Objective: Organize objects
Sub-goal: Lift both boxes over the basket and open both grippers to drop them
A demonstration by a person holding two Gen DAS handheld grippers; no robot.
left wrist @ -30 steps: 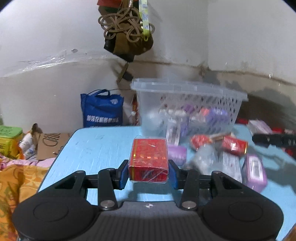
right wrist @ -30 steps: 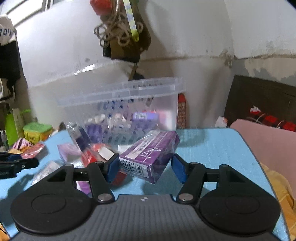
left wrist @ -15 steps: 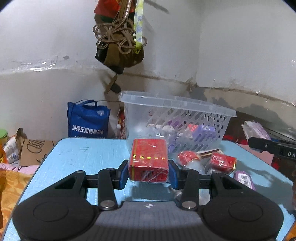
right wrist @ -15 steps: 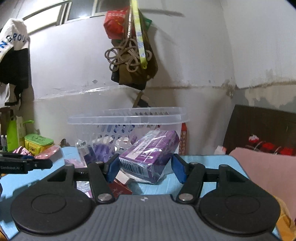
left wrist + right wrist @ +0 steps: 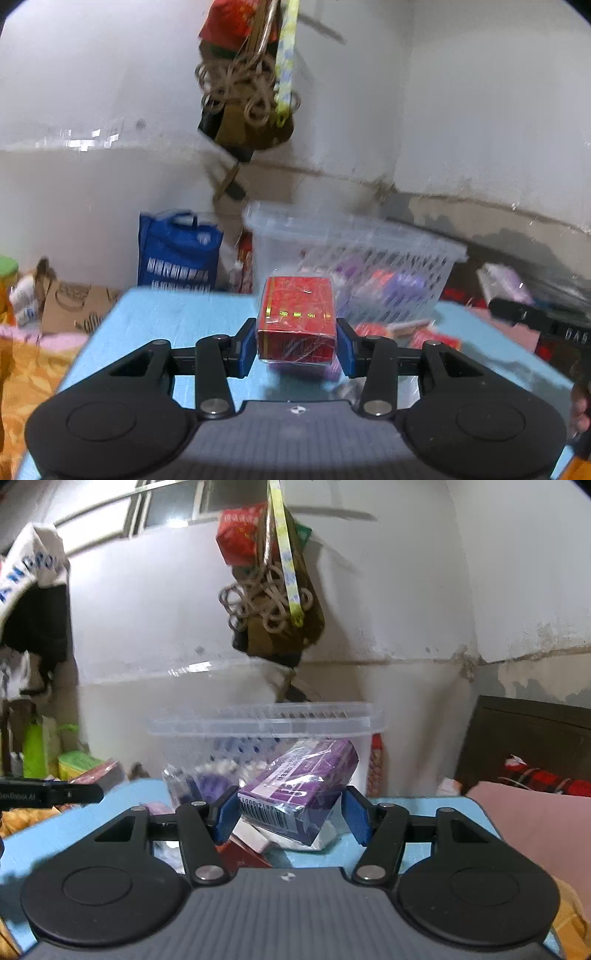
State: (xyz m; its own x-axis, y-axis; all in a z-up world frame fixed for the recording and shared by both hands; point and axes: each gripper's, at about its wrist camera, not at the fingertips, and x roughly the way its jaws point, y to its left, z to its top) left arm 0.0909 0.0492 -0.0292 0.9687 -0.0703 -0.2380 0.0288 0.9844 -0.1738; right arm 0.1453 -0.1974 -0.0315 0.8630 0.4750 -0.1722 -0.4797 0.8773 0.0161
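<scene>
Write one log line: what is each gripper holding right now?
left gripper: shut on red wrapped box | right gripper: shut on purple wrapped box, tilted | clear plastic basket: behind, on blue table

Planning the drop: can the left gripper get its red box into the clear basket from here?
Probably yes. The left gripper holds the red box off the table, and the clear basket sits just ahead, open-topped, with nothing between.
</scene>
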